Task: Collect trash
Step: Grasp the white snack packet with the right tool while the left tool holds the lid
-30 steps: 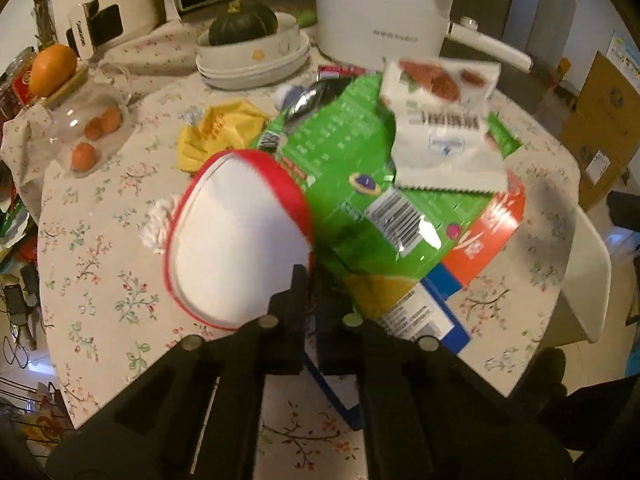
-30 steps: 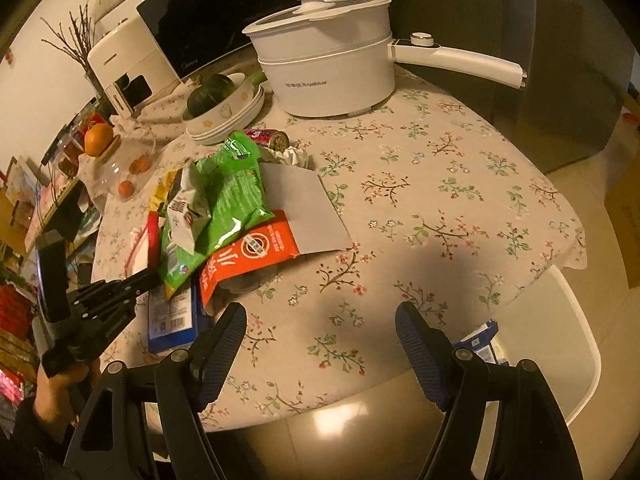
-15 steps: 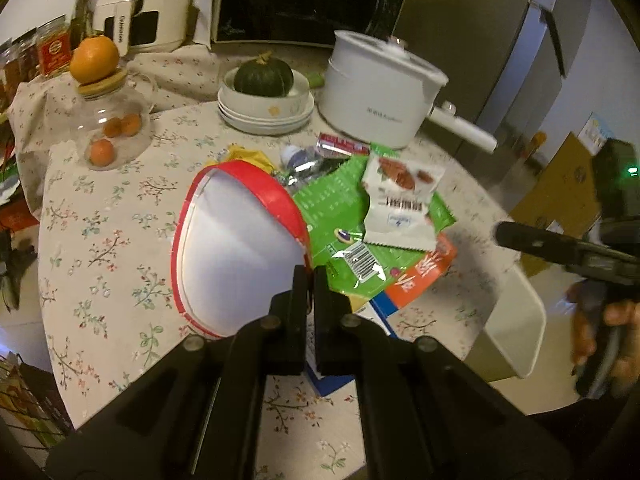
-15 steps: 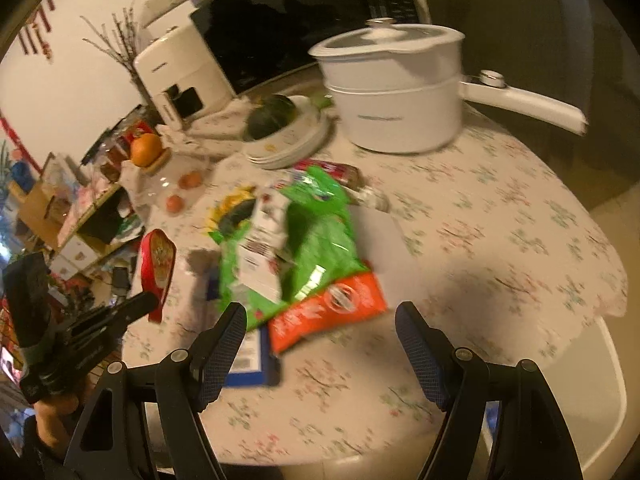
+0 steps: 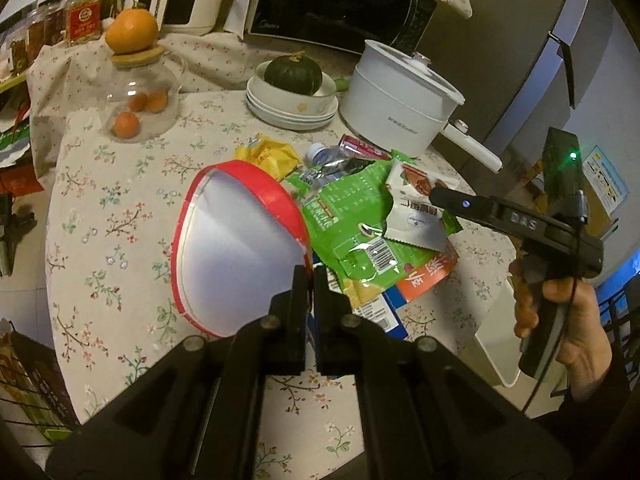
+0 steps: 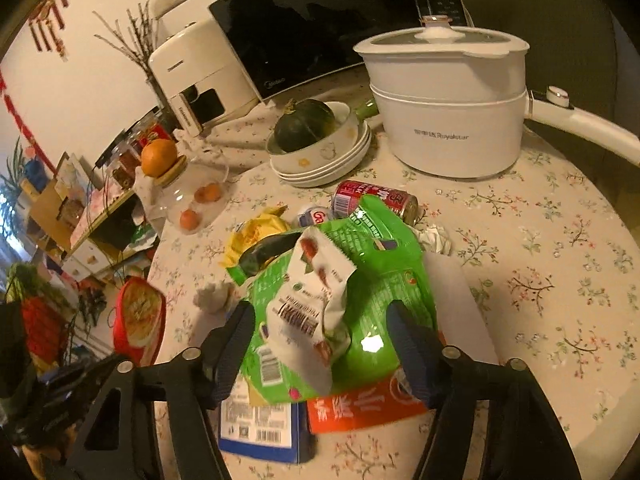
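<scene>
The left claw (image 5: pixel 309 280) is clamped tight on the rim of a red-edged paper bowl (image 5: pixel 236 252), holding it tilted up off the bench (image 5: pixel 100 216) over the near left side, its white inside turned to the left wrist camera. The right claw (image 6: pixel 320 344) has just been closing, yet its blue pads stand clear on either side of a white snack wrapper (image 6: pixel 312 304); nothing is pinched between them.

The rest of the trash sits in a heap about the middle of the bench: that white wrapper lies on a big green bag (image 6: pixel 384 280), which overlaps an orange packet (image 6: pixel 360 404) and a blue-and-white carton (image 6: pixel 260 428) toward the near edge. Behind the heap are a yellow wrapper (image 6: pixel 256 232), a red can (image 6: pixel 372 198) on its side, and crumpled tissues (image 6: pixel 436 238).

All of it looks light. I'd judge the bowl thin and easily crushed, so the rim is the sensible hold. The wrapper and bags are limp, glossy film, likely to slide or fold; a pinch on a raised crease or torn edge should serve better than on a flat face. The can may roll.

A white bin (image 5: pixel 496 344) shows at the near right edge of the bench, mostly hidden behind the person's hand (image 5: pixel 568 320). What lies under the green bag I cannot make out, and a bottle cap (image 6: pixel 316 216) pokes out with its bottle hidden. The carton's near end is cut off by the claw arms.
</scene>
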`<state>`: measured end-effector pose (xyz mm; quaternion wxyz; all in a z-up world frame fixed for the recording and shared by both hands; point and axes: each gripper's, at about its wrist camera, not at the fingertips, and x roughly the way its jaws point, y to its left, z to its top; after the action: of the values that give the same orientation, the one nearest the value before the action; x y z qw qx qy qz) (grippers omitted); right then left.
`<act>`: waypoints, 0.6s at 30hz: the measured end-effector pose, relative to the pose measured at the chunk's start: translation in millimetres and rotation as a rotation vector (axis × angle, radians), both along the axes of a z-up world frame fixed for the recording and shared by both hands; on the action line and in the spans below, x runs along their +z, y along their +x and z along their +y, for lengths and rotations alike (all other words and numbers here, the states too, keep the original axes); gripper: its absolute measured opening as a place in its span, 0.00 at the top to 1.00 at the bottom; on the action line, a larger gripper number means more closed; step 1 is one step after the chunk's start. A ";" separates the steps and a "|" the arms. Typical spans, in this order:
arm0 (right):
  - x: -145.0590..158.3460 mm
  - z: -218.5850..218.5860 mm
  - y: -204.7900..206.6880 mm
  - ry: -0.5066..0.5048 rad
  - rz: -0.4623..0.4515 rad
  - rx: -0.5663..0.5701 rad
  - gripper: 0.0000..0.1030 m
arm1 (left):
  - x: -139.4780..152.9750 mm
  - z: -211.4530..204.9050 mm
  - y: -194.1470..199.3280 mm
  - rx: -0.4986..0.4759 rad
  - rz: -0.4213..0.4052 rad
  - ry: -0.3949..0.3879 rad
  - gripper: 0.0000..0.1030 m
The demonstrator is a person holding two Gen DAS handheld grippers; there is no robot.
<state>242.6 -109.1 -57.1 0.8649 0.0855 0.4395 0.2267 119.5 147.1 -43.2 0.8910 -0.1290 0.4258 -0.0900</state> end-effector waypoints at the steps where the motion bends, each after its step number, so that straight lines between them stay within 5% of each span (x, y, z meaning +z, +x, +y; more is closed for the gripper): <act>1: -3.3 0.5 3.0 0.006 0.005 -0.005 0.41 | -1.4 -0.6 0.3 -0.002 0.004 0.001 0.97; 5: -8.4 0.5 9.9 0.040 0.005 -0.003 0.56 | -4.9 -1.9 0.6 -0.008 0.018 0.003 0.97; 7: -10.4 0.7 13.1 0.070 0.014 0.006 0.79 | -5.7 -3.4 0.1 -0.008 0.021 0.005 0.97; 9: -10.2 0.6 12.9 0.082 0.018 0.004 0.88 | -4.8 -5.3 -0.7 -0.012 0.019 0.007 0.97; 18: 20.3 -8.1 -7.8 0.069 -0.051 0.021 0.90 | 7.7 -18.9 -4.6 -0.045 -0.019 0.008 0.97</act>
<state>234.8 -117.2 -36.8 0.8699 0.1048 0.4104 0.2526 114.9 128.2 -35.4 0.8933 -0.1150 0.4205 -0.1096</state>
